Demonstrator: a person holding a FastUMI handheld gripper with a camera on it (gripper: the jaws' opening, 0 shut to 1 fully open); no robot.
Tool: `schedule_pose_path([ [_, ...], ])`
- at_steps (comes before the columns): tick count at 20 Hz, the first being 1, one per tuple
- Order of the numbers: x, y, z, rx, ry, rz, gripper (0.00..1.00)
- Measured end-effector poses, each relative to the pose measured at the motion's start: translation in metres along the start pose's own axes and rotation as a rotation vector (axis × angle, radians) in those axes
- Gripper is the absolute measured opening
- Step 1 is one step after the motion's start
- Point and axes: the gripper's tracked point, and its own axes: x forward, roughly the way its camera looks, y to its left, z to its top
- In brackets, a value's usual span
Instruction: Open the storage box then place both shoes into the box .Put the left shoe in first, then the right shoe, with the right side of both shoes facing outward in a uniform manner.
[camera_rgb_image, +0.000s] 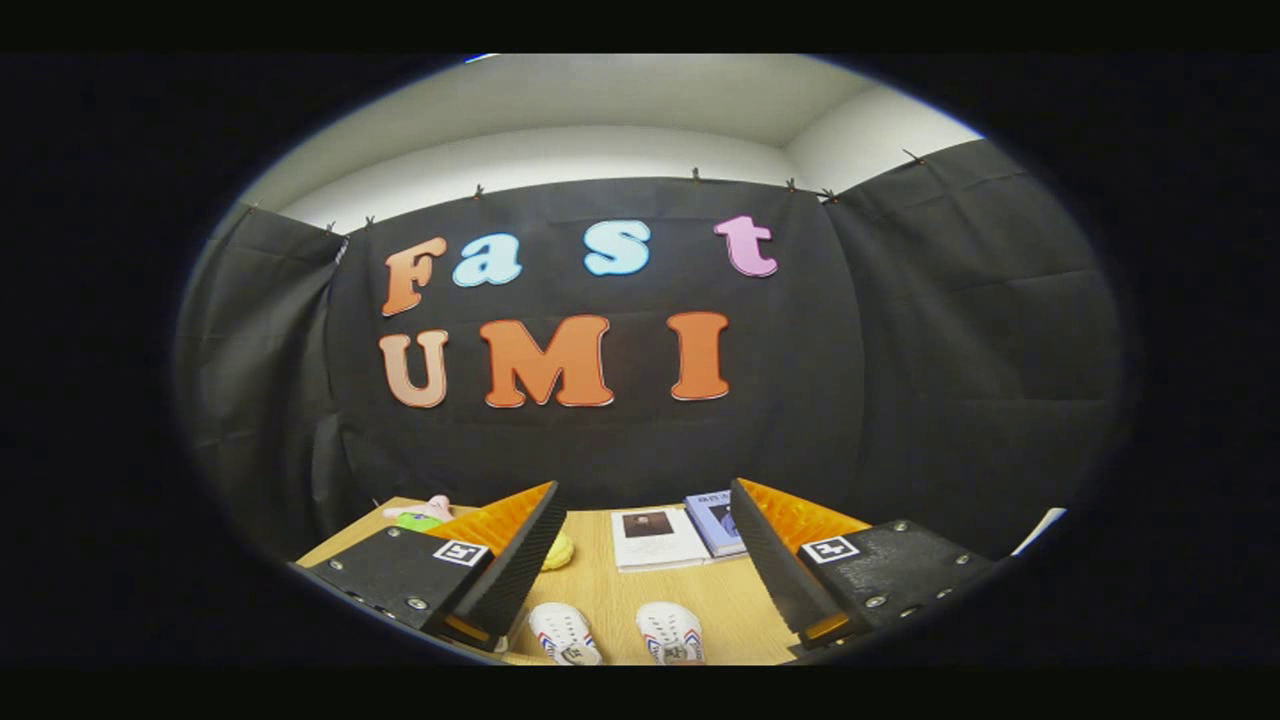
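Two white shoes with red and blue side stripes lie side by side on the wooden table, toes pointing away from me. The left shoe (564, 633) and the right shoe (671, 632) sit low between my fingers, well below them. My gripper (645, 530) is open, held high above the table, with nothing between its fingers.
Beyond the shoes, a white booklet (655, 537) and a blue book (716, 521) lie on the wooden table (610, 590) near the black cloth wall. A pink and green plush toy (424, 513) and a yellow object (558, 550) sit behind the left finger.
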Motion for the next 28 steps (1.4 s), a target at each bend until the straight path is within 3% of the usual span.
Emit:
schedule_pose_path([
  [15,0.005,0.02,-0.019,0.012,0.04,0.068,0.98],
  [23,0.015,0.047,-0.065,0.077,0.152,0.191,0.98],
  [28,0.023,0.066,-0.112,0.218,0.283,0.283,0.97],
])
